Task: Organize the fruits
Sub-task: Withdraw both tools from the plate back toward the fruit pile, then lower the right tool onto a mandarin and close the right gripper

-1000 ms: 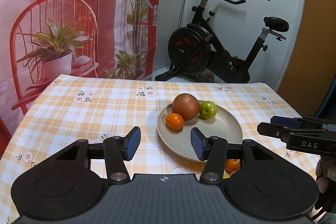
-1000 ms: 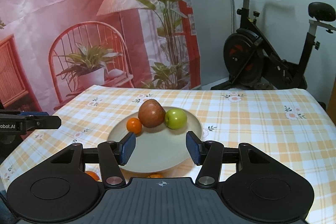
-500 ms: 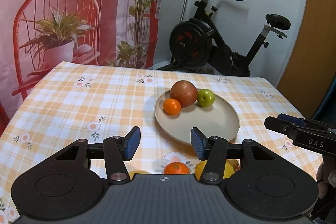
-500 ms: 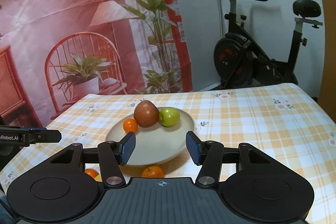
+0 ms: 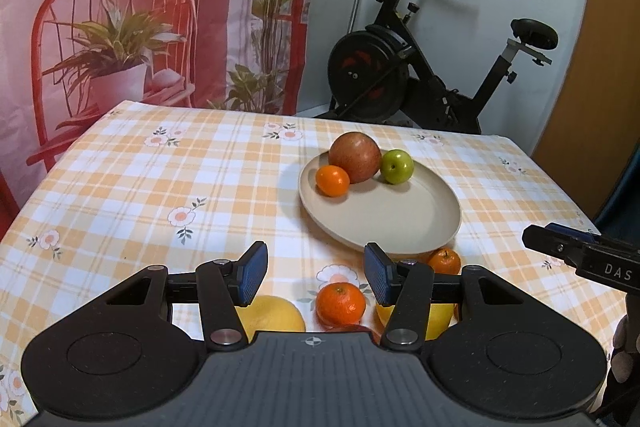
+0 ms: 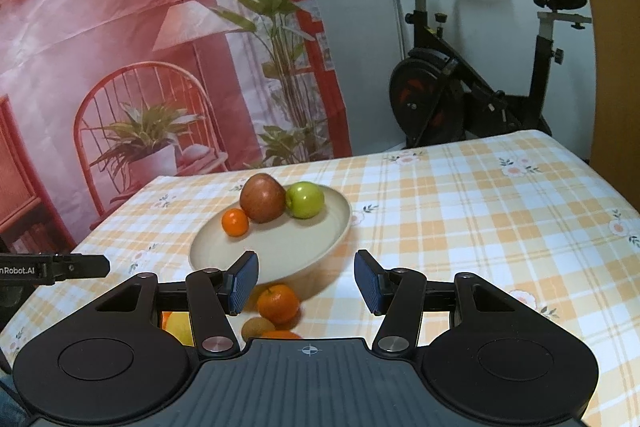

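While both grippers hovered over the counter [image 5: 120, 187], left gripper [image 5: 312, 273] and right gripper [image 6: 306, 281] had jaws apart, gripping nothing. Plate [image 5: 400, 219] held red apple [image 5: 355, 163], green apple [image 5: 396, 166], one mandarin [image 5: 332, 180]; another mandarin [image 5: 340, 304] lay on the cloth just before the plate.

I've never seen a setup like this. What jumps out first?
A beige plate on the checked tablecloth holds a red apple, a green apple and an orange. More oranges and yellow fruit lie loose in front of it, just beyond the open left gripper. Behind the table stands an exercise bike.
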Demonstrator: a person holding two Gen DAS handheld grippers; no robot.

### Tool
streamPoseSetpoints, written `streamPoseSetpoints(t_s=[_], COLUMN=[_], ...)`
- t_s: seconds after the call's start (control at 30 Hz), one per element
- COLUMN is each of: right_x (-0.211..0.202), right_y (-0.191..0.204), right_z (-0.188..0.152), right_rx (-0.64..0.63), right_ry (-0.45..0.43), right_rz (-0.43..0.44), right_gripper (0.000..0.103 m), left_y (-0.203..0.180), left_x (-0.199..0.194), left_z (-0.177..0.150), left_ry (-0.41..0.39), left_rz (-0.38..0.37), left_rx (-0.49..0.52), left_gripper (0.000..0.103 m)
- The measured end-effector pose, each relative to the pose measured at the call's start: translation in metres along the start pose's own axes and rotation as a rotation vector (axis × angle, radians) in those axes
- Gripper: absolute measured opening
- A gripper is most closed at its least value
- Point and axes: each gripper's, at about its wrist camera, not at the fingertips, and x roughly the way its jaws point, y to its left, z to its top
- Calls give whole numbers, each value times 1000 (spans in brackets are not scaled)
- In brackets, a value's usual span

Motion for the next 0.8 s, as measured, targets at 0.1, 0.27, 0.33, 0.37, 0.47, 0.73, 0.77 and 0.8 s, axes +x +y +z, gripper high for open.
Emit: streamPoseSetpoints(t_s=[0.1, 0.27, 0.33, 0.37, 0.47, 0.73, 0.77, 0.8], right_x=[2, 8, 10, 10, 14, 26, 27, 29], right_y=[3, 10, 12, 12, 11, 10, 11, 11], right_z=[-1, -2, -3, -4, -4, -4, -4, -4], right_rx=[-18, -59, -71, -74, -78, -90, -92, -93], right_ry=[26, 84, 100, 107, 133, 234, 243, 251], right_rz=[-1, 1, 3, 3, -1, 1, 6, 12], right_gripper=[50, 50, 50, 50, 50, 50, 50, 50], left_y=[5, 8, 6, 5, 5, 7, 7, 7], left_x=[0, 1, 1, 1, 1, 2, 2, 2], left_z=[0, -1, -1, -1, -1, -1, -1, -1], left_ry=[4, 8, 9, 10, 8, 6, 7, 7], left_rz=[7, 15, 14, 13, 12, 12, 13, 14], left_rx=[-20, -34, -29, -27, -25, -34, -34, -33], left_gripper=[56, 56, 56, 56, 56, 56, 56, 56])
